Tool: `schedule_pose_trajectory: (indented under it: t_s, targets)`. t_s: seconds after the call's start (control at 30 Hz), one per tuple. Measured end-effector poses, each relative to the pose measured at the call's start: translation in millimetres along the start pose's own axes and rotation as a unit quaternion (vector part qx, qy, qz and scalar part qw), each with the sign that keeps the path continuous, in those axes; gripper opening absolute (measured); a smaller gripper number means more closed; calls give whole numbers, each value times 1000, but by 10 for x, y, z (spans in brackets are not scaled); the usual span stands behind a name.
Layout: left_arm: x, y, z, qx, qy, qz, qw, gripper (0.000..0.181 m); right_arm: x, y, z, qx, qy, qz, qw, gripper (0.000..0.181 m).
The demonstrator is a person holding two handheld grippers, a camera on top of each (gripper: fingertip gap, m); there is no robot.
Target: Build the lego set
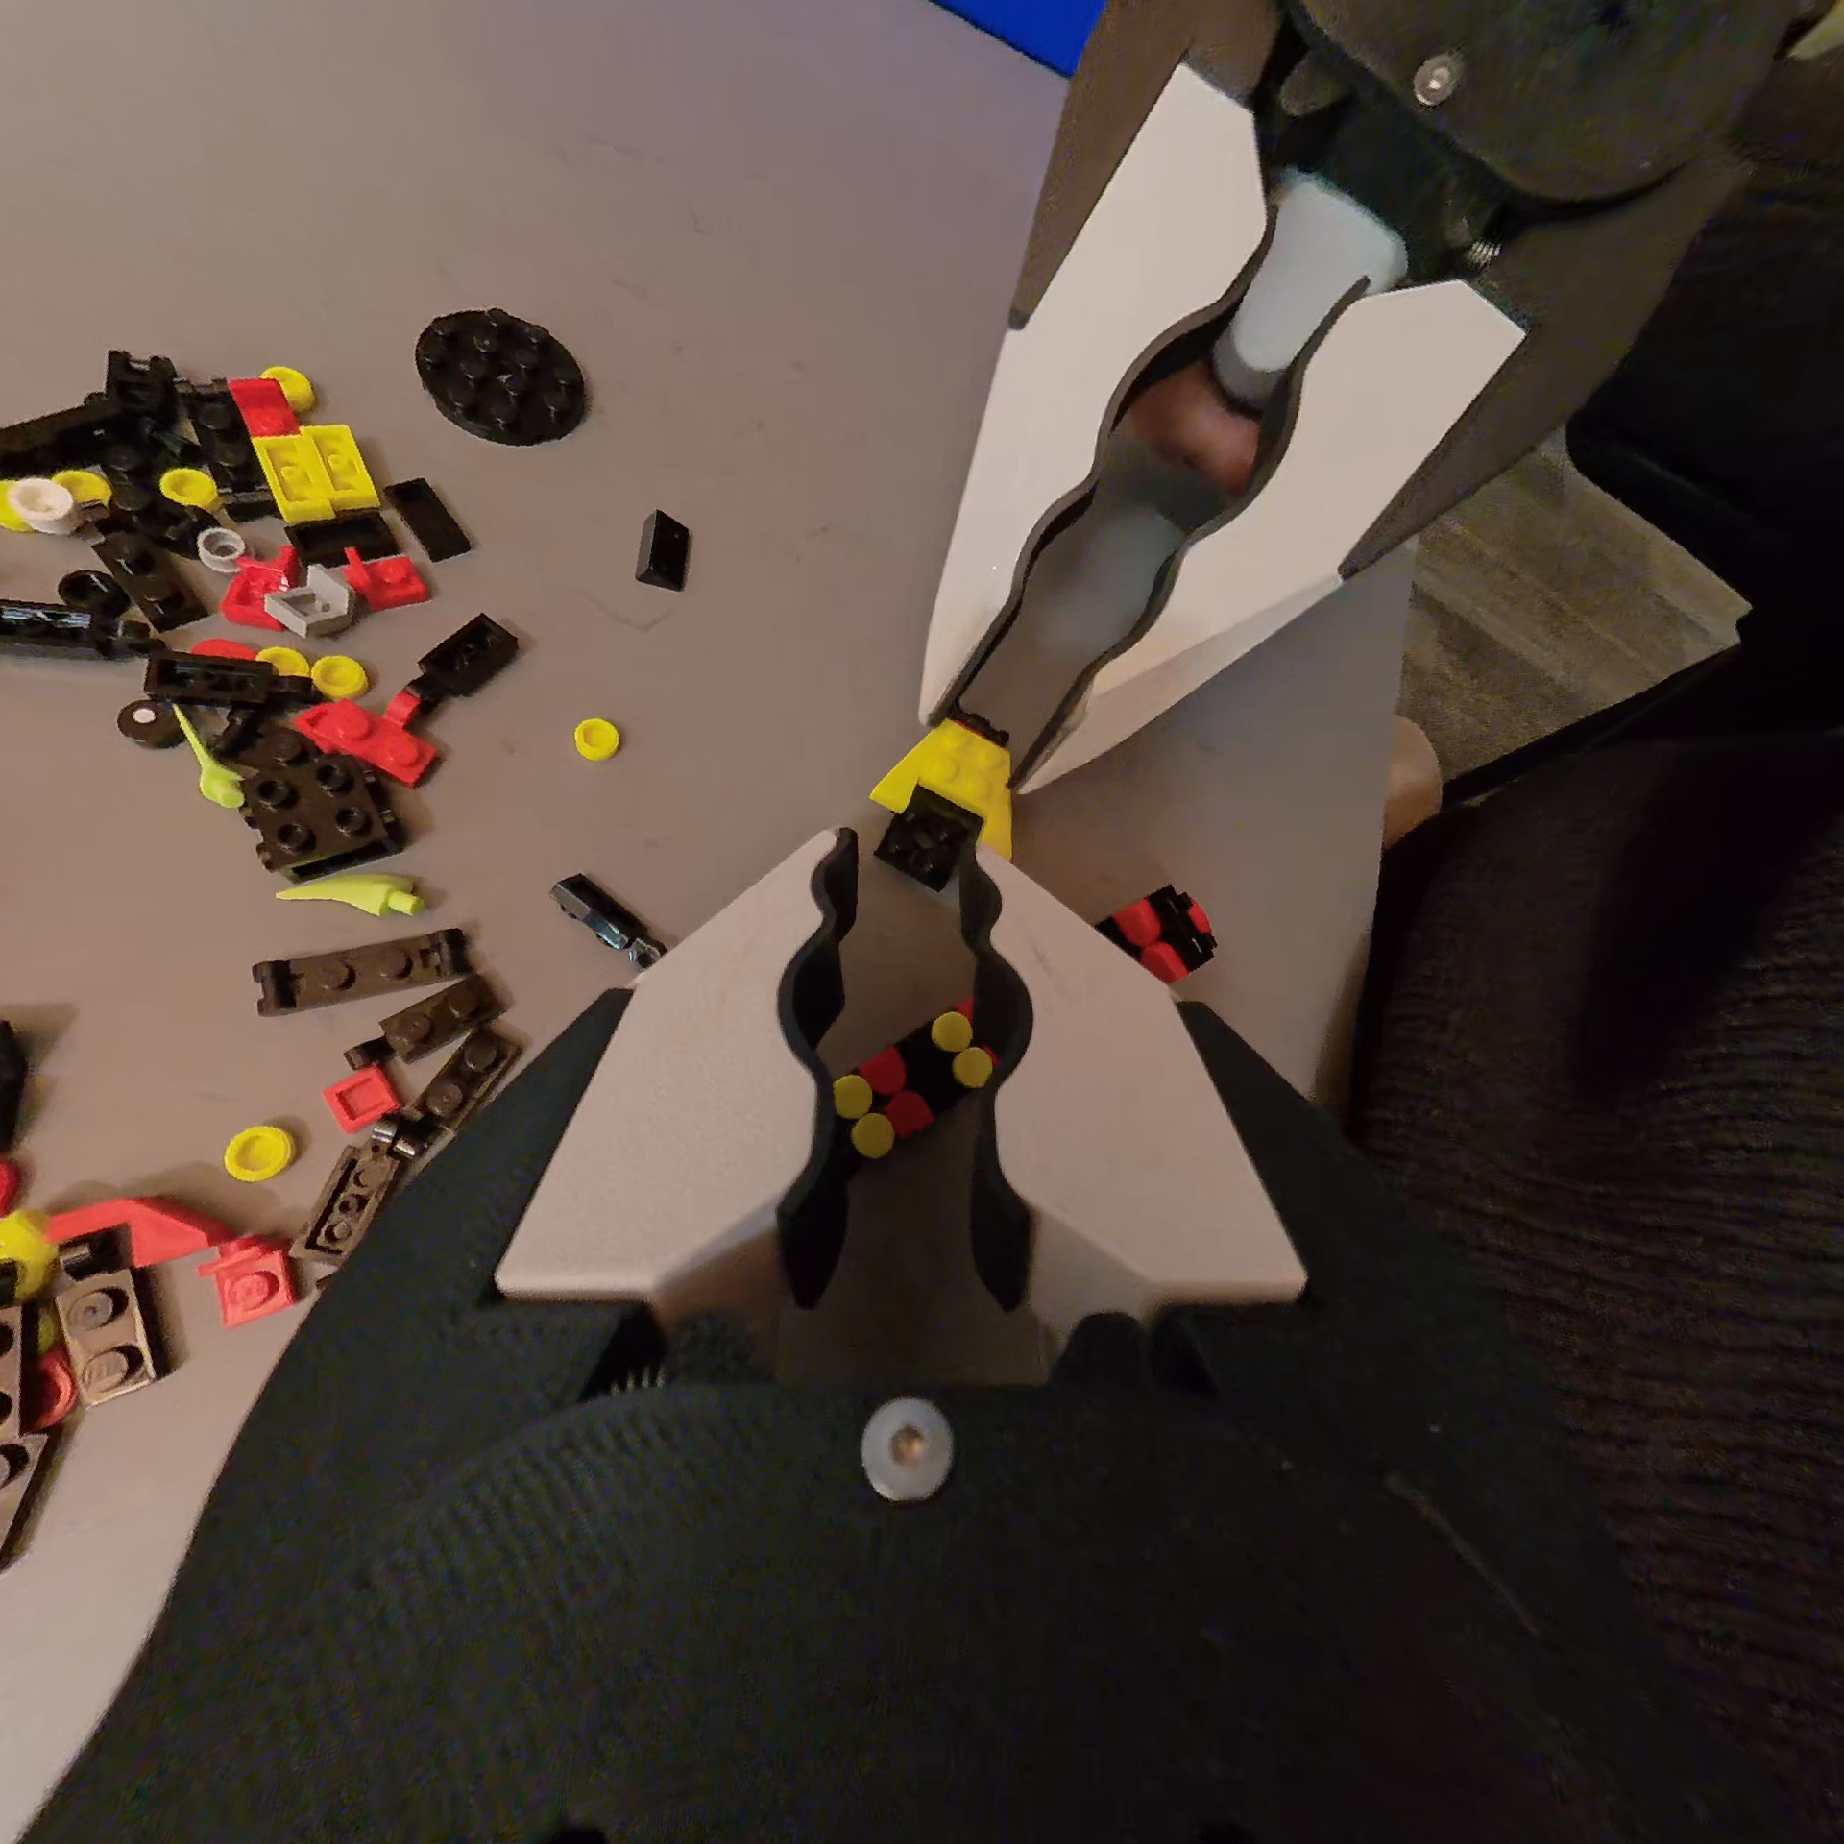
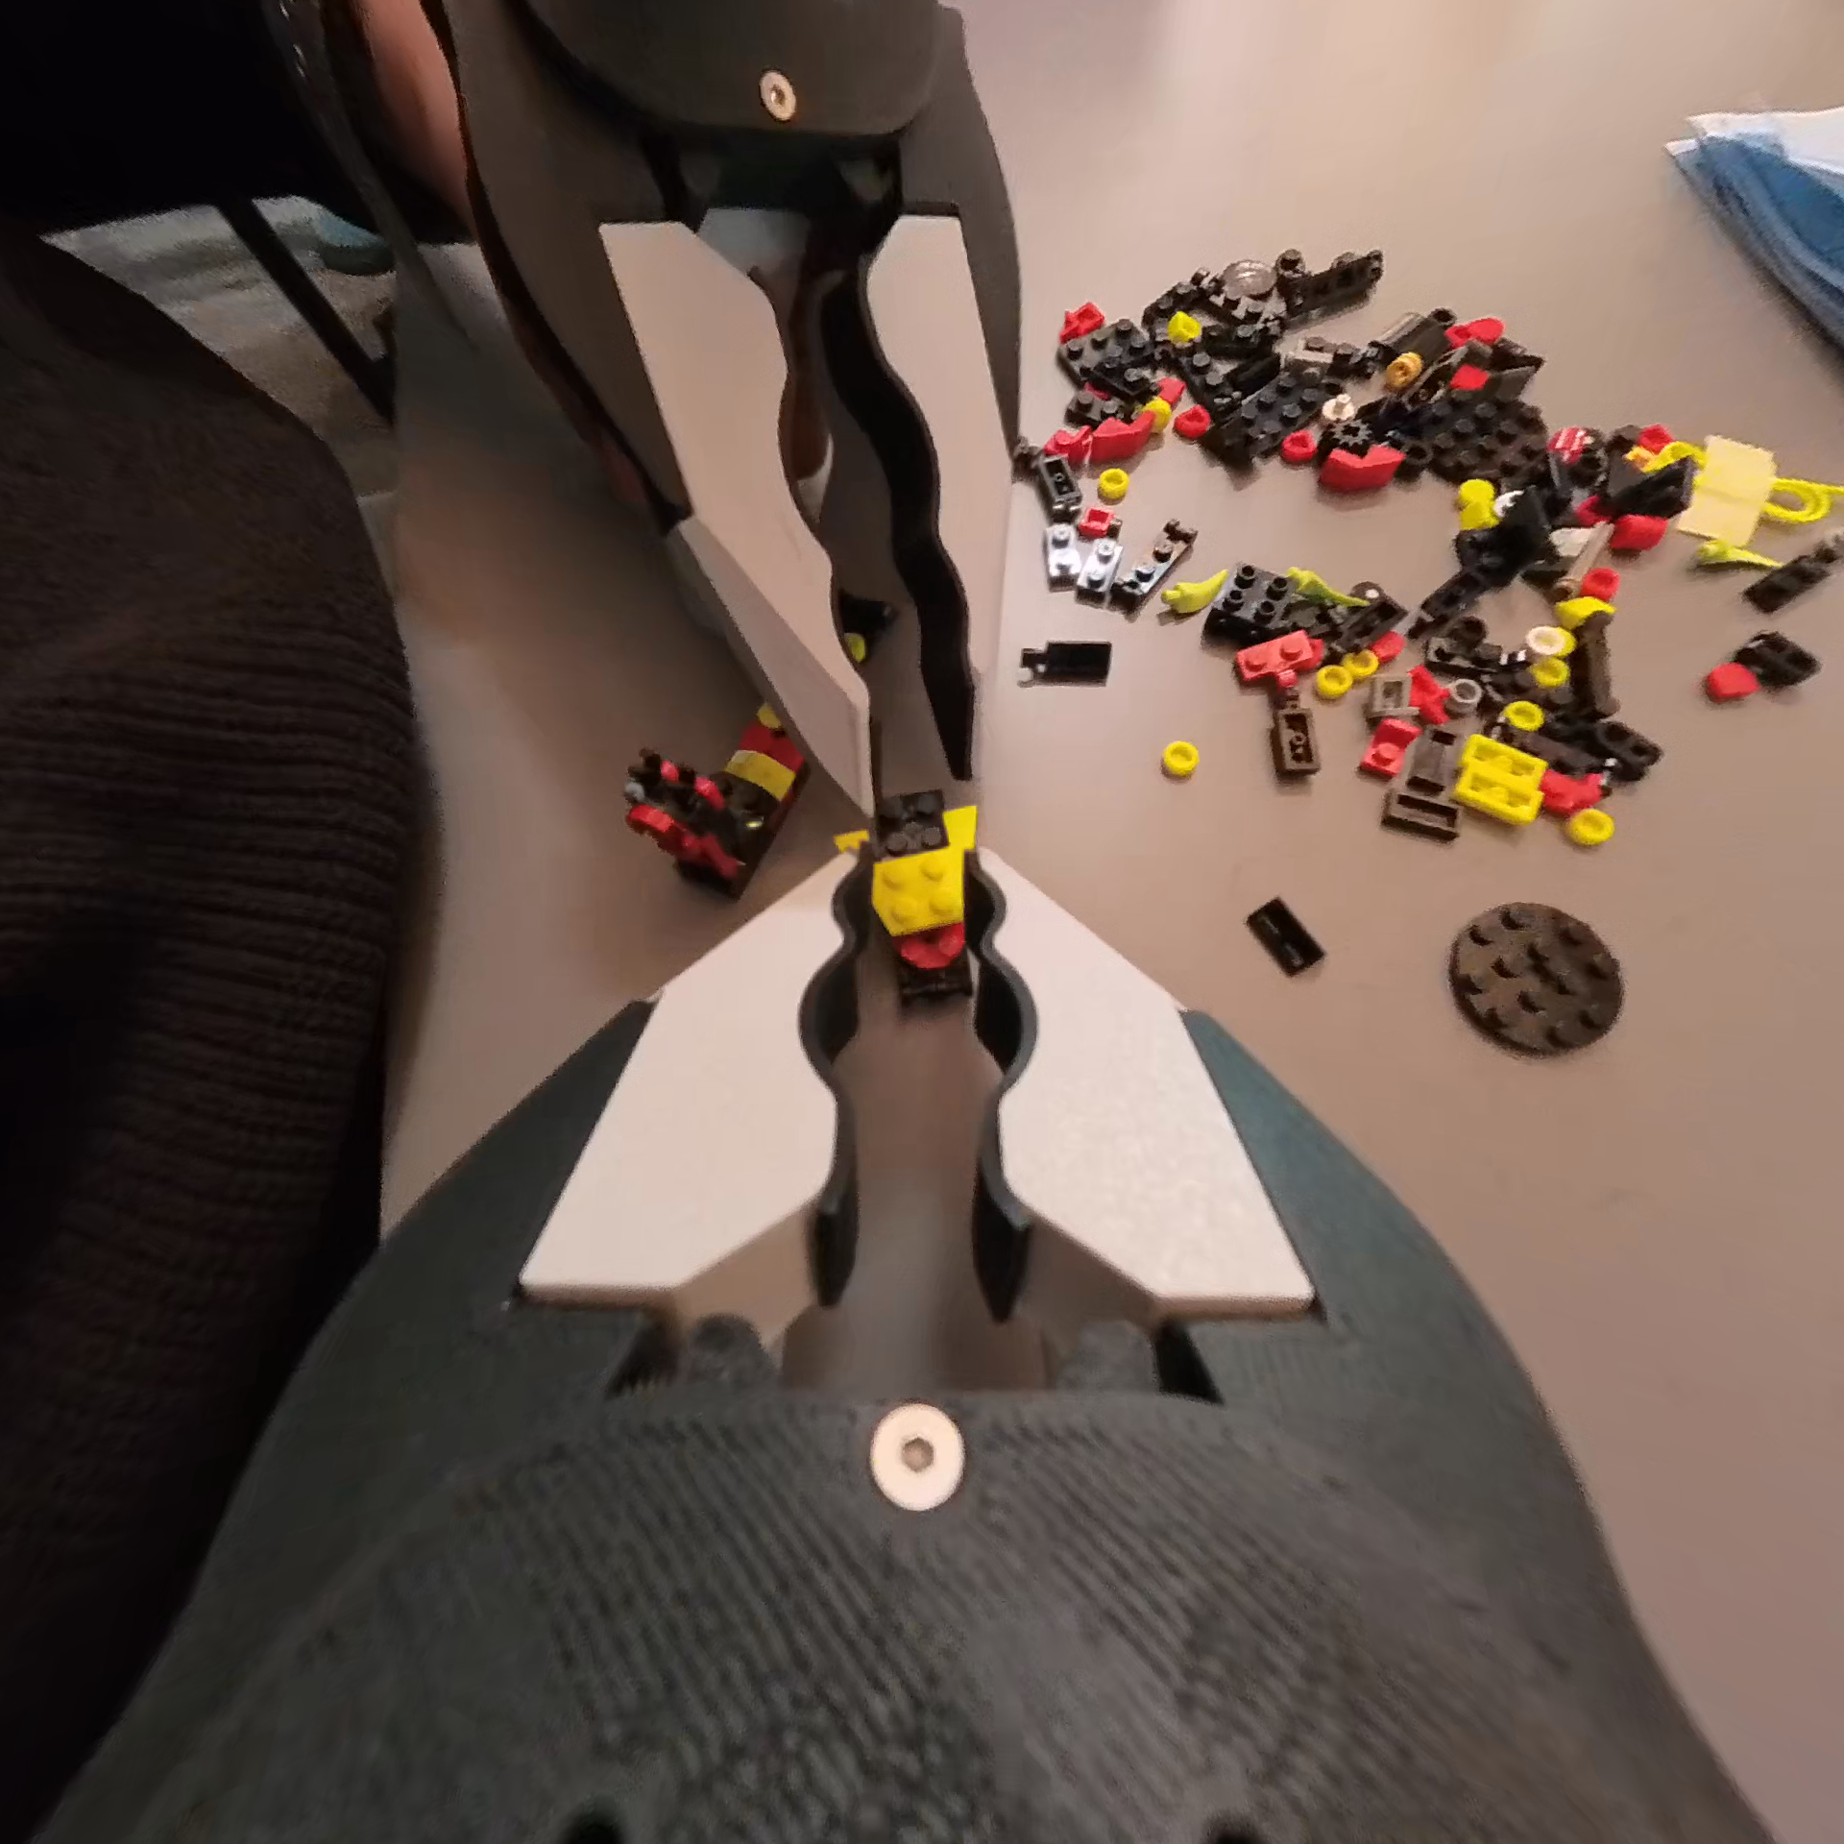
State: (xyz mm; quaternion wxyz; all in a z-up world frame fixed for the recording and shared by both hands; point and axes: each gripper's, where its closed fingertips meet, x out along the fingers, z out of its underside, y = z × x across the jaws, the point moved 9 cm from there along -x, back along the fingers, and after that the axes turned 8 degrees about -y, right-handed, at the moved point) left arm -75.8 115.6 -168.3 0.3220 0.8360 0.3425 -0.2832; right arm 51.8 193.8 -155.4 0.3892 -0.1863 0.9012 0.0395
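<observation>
A small yellow-and-black assembly (image 2: pixel 918 888) is pinched, apparently, between both sets of jaws — most loose pieces (image 1: pixel 249 619) are left unbuilt on the counter (image 1: pixel 748 249).

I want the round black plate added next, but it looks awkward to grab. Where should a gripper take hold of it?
Probably by the rim. The round black plate lies flat, studs up, apart from the loose pile, so it offers only a thin edge. I'd come down from above with the fingers straddling its full width, across opposite edges.

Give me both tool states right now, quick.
Left tool: closed on the black brick end of the small assembly.
Right tool: closed on the yellow wedge end of the same assembly.
</observation>
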Motion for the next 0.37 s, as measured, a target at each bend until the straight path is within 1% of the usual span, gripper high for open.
schedule_pose_trajectory:
  t_s: [0.03,0.37]
  targets:
    - [0,0,0,0,-1,0,1000,18,8,10,3,2,0,-2,1000,16]
    - [6,-2,-5,-3,-1,4,1000,15,34,-6,30,-2,-9,-3,1000,8]
